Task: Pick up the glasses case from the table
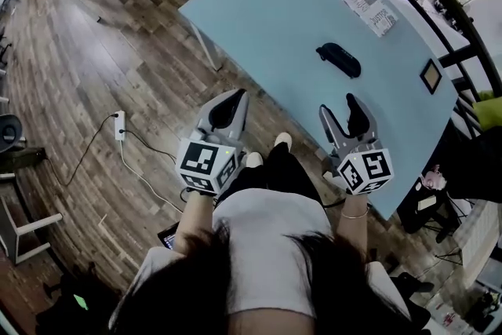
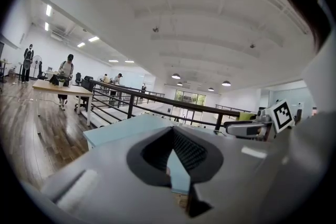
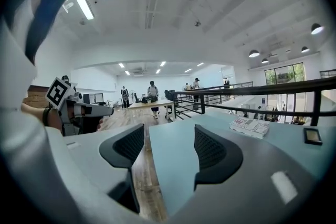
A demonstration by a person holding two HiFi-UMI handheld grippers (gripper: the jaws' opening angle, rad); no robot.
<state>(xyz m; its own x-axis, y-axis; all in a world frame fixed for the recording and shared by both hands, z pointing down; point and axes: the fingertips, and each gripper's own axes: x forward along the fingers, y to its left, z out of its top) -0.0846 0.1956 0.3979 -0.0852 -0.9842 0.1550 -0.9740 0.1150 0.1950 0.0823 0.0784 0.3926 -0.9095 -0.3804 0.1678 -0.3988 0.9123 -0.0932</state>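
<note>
Two jaws on my right gripper (image 1: 339, 107) stand apart with nothing between them, while my left gripper (image 1: 234, 98) has its jaws together, empty. The black glasses case (image 1: 339, 59) lies on the pale blue table (image 1: 274, 12) ahead of the right gripper, apart from it and untouched. Farther back sits a stack of printed papers (image 1: 369, 6), its print too small to read.

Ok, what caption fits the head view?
Left claw and right claw face a dark oblong glasses case on a pale blue table.
</note>
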